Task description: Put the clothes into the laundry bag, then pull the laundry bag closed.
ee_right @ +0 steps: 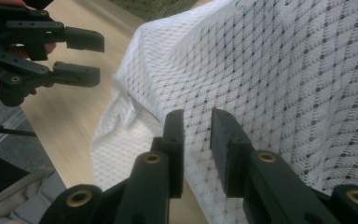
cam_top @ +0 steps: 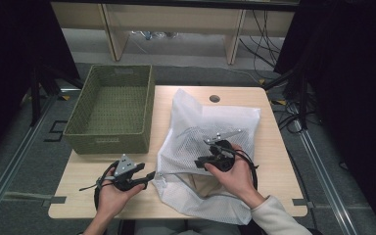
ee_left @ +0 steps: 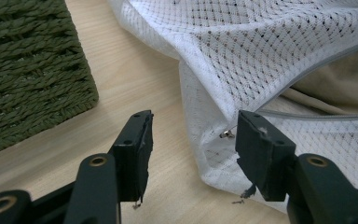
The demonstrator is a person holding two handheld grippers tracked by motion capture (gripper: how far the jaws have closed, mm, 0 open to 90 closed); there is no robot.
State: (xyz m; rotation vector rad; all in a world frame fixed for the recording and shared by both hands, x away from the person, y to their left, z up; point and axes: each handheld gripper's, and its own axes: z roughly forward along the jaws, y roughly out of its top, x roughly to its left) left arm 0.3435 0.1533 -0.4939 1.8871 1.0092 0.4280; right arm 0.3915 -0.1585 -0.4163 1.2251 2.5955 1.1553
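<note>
Both hand-held grippers (cam_top: 149, 175) (cam_top: 206, 160) gape empty at mesh bag's (cam_top: 215, 122) edge, bare table (cam_top: 73, 171) leftward.

Your white mesh laundry bag (cam_top: 210, 147) lay crumpled at centre-right of the high view, its zipper mouth gaping at the bottom over beige cloth (cam_top: 200, 183).
</note>
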